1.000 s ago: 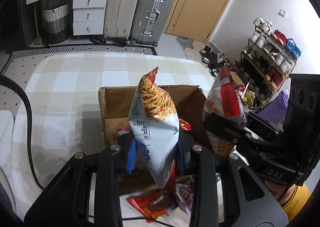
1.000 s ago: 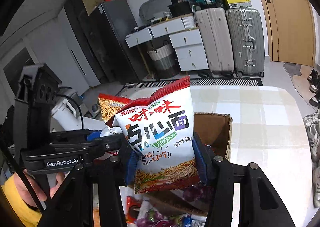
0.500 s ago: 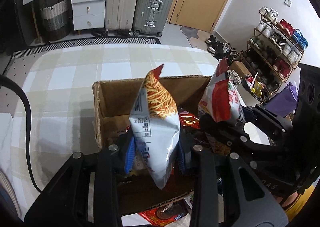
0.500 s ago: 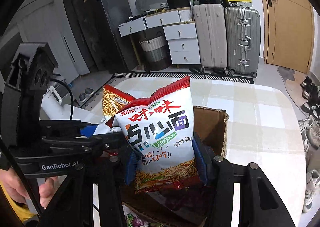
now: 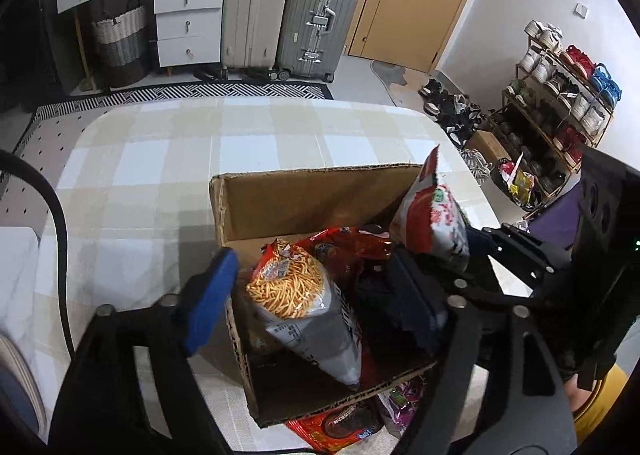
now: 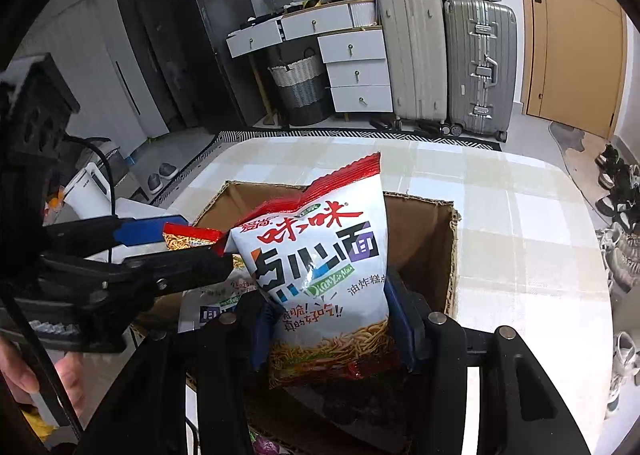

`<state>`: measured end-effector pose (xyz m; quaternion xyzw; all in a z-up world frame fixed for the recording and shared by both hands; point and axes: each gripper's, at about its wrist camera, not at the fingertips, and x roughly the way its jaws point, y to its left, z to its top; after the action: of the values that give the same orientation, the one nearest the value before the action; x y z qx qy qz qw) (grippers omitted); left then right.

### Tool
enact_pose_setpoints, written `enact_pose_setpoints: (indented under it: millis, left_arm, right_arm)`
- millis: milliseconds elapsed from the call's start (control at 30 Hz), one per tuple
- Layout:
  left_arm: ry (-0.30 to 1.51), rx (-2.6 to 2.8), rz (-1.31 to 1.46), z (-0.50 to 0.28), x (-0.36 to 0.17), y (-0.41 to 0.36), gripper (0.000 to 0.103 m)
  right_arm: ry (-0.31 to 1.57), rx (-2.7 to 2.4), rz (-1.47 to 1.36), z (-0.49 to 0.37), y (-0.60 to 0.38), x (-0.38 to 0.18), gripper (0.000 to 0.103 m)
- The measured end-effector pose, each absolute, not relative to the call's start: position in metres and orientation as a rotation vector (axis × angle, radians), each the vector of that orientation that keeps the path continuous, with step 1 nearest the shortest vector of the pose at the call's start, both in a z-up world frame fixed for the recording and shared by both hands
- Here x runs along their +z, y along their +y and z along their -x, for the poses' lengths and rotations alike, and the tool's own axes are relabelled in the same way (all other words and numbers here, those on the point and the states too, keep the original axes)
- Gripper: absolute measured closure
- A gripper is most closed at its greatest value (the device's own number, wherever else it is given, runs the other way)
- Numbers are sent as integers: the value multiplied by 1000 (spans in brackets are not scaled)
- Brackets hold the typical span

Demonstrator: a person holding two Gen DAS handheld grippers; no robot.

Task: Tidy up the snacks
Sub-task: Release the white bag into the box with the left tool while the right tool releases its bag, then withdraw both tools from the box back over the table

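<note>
I angle both grippers steeply down over the cardboard box (image 5: 304,191). My left gripper (image 5: 308,295) has just spread; its noodle bag (image 5: 304,307) lies loose in the box. My right gripper (image 6: 328,319) pinches a second noodle bag (image 6: 324,267) above the box.

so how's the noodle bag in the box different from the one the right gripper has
The left noodle bag lies tilted inside the cardboard box, free between the left gripper's just-opened jaws; the right noodle bag stands upright above the box, clamped by the right gripper. The left bag shows its back panel, the right its printed front. Both are white and red noodle snack packs.
</note>
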<state>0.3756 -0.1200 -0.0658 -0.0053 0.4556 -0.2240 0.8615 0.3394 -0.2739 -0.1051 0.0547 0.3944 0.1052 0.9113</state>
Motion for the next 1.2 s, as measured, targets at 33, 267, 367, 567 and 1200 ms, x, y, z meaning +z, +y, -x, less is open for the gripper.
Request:
enact_pose_setpoints:
  millis: [33, 267, 367, 567, 1200]
  left_arm:
    - [948, -467, 8, -372, -64, -119, 24]
    - [938, -464, 11, -360, -53, -117, 23]
    - [946, -464, 12, -358, -52, -117, 22]
    - [956, -453, 2, -352, -49, -117, 22]
    - [868, -449, 7, -291, -13, -109, 1]
  right_arm:
    - [811, 209, -109, -338, -273, -105, 53]
    - [816, 199, -116, -336, -273, -104, 53]
    - [835, 201, -124, -337, -274, -106, 51]
    - [841, 196, -94, -335, -268, -105, 48]
    - [708, 143, -86, -279, -269, -63, 4]
